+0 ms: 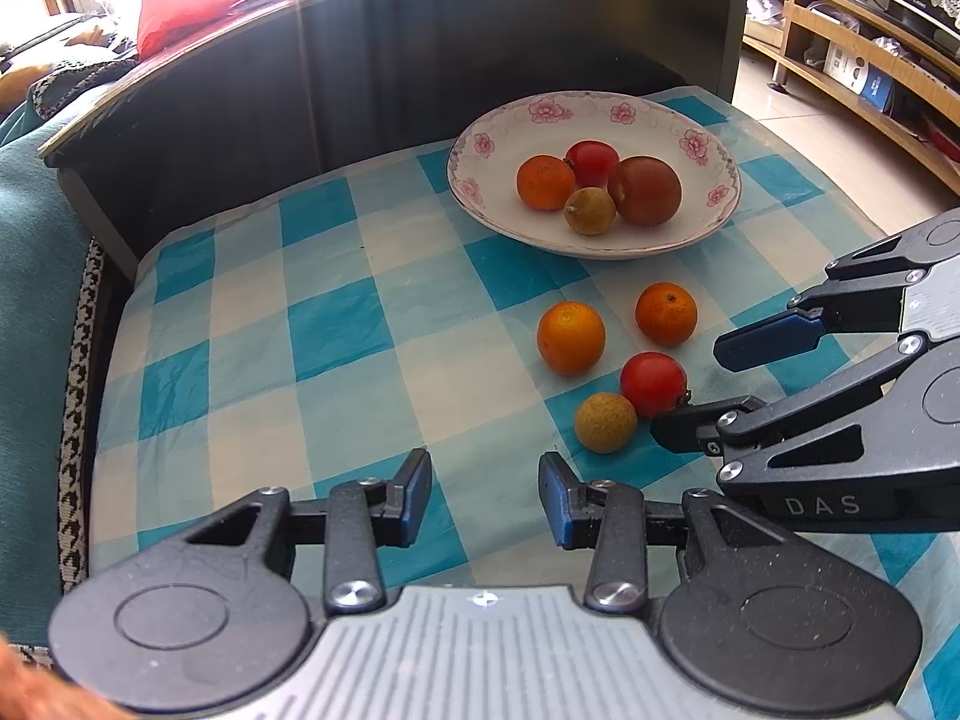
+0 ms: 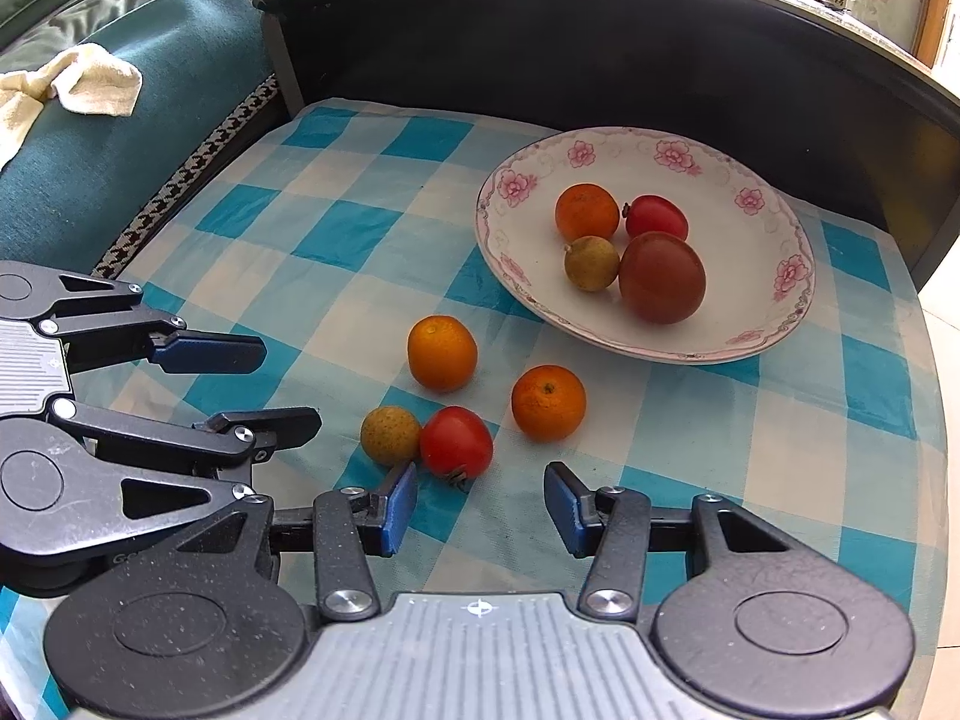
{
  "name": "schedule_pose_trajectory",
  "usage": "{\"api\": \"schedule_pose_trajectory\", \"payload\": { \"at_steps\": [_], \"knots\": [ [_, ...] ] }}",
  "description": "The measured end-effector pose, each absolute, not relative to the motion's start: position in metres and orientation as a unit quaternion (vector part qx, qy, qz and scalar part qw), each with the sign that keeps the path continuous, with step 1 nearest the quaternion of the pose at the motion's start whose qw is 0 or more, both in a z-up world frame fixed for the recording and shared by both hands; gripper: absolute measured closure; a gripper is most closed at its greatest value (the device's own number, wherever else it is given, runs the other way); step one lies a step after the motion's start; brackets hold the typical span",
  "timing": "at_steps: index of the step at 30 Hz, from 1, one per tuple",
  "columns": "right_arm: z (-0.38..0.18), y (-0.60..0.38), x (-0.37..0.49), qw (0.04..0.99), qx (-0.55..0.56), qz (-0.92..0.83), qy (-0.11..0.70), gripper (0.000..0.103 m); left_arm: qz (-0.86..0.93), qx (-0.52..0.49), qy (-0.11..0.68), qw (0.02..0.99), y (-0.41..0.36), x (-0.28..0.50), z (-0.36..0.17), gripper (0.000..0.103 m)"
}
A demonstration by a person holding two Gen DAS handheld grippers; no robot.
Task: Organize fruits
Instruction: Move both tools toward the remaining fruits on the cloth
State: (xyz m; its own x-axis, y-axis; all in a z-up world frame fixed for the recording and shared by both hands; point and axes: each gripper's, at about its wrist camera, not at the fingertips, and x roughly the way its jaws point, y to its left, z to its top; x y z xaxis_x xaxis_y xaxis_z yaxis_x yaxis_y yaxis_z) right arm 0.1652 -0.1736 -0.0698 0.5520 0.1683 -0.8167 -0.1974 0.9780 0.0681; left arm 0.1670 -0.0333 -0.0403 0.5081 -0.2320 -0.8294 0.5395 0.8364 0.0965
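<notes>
Orange, red and tan fruits are lying in two groups on the blue-and-white checked cloth [image 1: 336, 324]. Four are sitting loose on the cloth: two small oranges, one farther left [image 1: 570, 337] and one nearer the plate's right side [image 1: 666, 313], a red fruit [image 1: 653, 383] and a tan longan [image 1: 605, 422], the last two touching each other. Beyond them, the flowered white plate [image 1: 702, 141] is holding another orange [image 1: 545, 182], a red fruit [image 1: 592, 162], a large reddish-brown fruit [image 1: 645, 190] and a second longan [image 1: 590, 210], all clustered together.

Right gripper [image 2: 480, 501] is hovering just short of the loose red fruit and longan, its blue-padded fingers spread wide and holding nothing; its left pad [image 2: 399, 504] is sitting just beside the longan in the right wrist view. Left gripper [image 1: 485, 495] is hanging over bare cloth near the longan, fingers likewise spread apart and empty. A dark cabinet [image 1: 480, 48] is standing behind the plate, and a teal sofa [image 2: 150, 90] is running along the cloth's far side.
</notes>
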Motion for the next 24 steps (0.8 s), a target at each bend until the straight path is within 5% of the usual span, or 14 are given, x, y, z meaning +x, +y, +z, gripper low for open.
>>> {"api": "schedule_pose_trajectory", "payload": {
  "at_steps": [12,18,21,24],
  "knots": [
    [-0.0762,-0.1707,0.1677,0.875,-0.016,0.109,0.472,0.063,-0.227,0.176,0.442,0.85,-0.0317,0.1673,-0.0413,0.054],
    [-0.0761,-0.1745,0.1685,0.874,-0.01,0.104,0.474,0.075,-0.228,0.177,0.441,0.85,-0.0295,0.1662,-0.0421,0.054],
    [-0.0762,-0.1768,0.1678,0.87,0.011,0.118,0.479,0.094,-0.234,0.173,0.441,0.849,-0.0285,0.1658,-0.0416,0.054],
    [-0.0758,-0.1742,0.1669,0.868,0.006,0.12,0.481,0.094,-0.243,0.171,0.439,0.848,-0.0283,0.1641,-0.0409,0.054]
  ]
}}
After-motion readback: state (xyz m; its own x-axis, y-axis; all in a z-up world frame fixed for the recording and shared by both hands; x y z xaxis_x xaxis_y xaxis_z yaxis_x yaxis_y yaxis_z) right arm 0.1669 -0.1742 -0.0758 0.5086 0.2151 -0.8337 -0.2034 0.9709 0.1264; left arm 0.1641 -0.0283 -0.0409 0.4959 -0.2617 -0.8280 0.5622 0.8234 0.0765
